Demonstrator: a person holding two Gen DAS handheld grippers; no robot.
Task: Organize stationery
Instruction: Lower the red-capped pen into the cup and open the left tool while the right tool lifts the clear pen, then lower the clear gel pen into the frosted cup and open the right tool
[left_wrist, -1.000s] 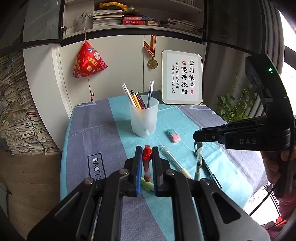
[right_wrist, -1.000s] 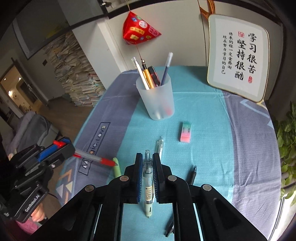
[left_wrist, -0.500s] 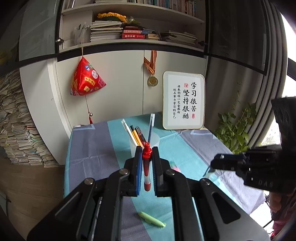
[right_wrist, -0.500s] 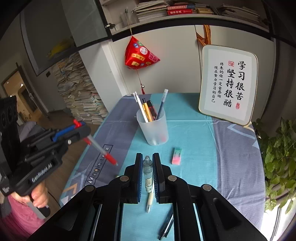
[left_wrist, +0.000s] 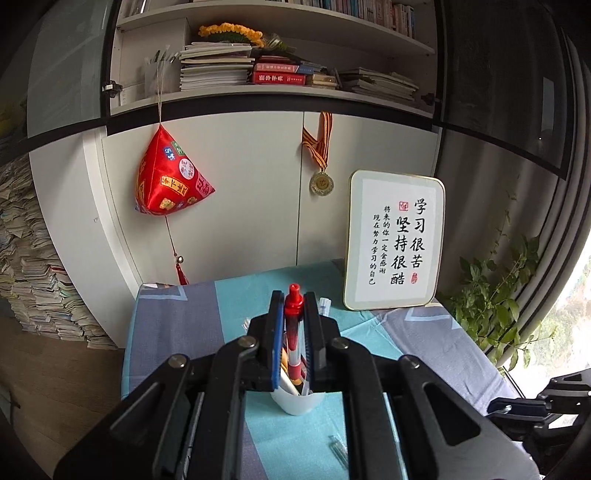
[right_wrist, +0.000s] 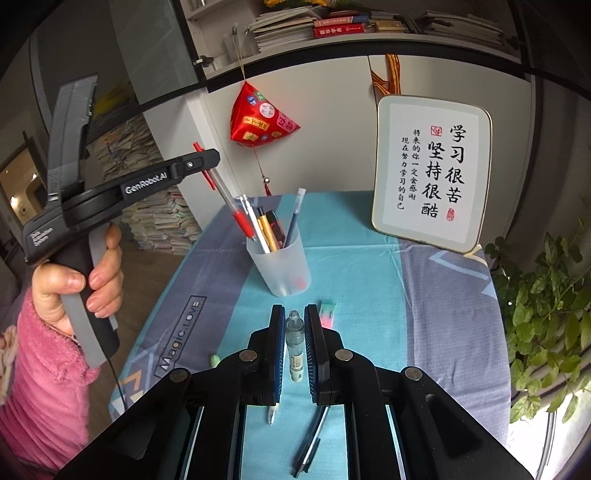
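Note:
My left gripper (left_wrist: 293, 306) is shut on a red pen (left_wrist: 293, 332) and holds it tip down over the frosted pen cup (left_wrist: 297, 402). In the right wrist view the left gripper (right_wrist: 207, 162) carries the red pen (right_wrist: 231, 203) slanted, its tip at the rim of the cup (right_wrist: 280, 266), which holds several pens. My right gripper (right_wrist: 294, 325) is shut on a pale green pen (right_wrist: 294, 347), held above the cloth in front of the cup.
A pink and green eraser (right_wrist: 328, 313), a black pen (right_wrist: 310, 443), a white pen tip (right_wrist: 271, 415) and a green cap (right_wrist: 214, 360) lie on the blue tablecloth (right_wrist: 369, 295). A framed calligraphy sign (right_wrist: 428, 173) stands back right. A plant (right_wrist: 546, 325) is at right.
My left gripper rose and moved forward with the red pen until it is over the cup. My right gripper lifted the green pen a little higher.

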